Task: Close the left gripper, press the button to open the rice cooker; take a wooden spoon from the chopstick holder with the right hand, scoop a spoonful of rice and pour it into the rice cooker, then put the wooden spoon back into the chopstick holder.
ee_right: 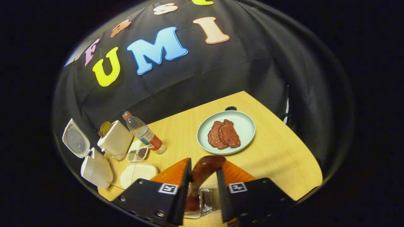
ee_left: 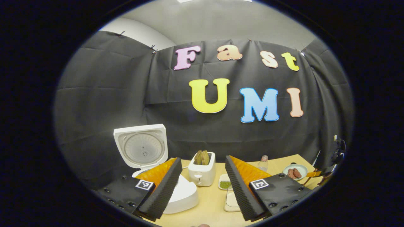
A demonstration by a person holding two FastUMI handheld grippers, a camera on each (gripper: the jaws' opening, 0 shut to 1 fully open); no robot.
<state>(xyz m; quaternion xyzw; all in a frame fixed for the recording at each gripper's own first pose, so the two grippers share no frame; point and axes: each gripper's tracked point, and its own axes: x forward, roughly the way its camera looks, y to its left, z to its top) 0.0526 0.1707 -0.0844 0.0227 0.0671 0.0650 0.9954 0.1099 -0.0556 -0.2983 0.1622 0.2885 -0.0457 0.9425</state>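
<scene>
Between the fingers of the right gripper [ee_right: 203,176], in the right gripper view, stands the wooden spoon [ee_right: 202,175]: a dark reddish-brown, glossy utensil whose long axis runs roughly upright, its rounded end pointing up and away toward the plate, its lower part sunk in the clear chopstick holder [ee_right: 202,201] directly below. The jaws lie close along both sides of the spoon; whether both fingers press on it cannot be told. Beyond the spoon's end, a pale green plate [ee_right: 243,121] bearing two brown-red slabs of meat [ee_right: 223,135] sits on the light wooden table [ee_right: 284,154]. To the left stand a plastic bottle [ee_right: 143,132], a toaster [ee_right: 116,138] and the white rice cooker [ee_right: 94,167], its lid raised. In the left gripper view, the left gripper [ee_left: 202,186] hangs with jaws wide apart and empty, the rice cooker [ee_left: 183,195] behind its left finger and the toaster [ee_left: 202,171] showing between the fingers.
</scene>
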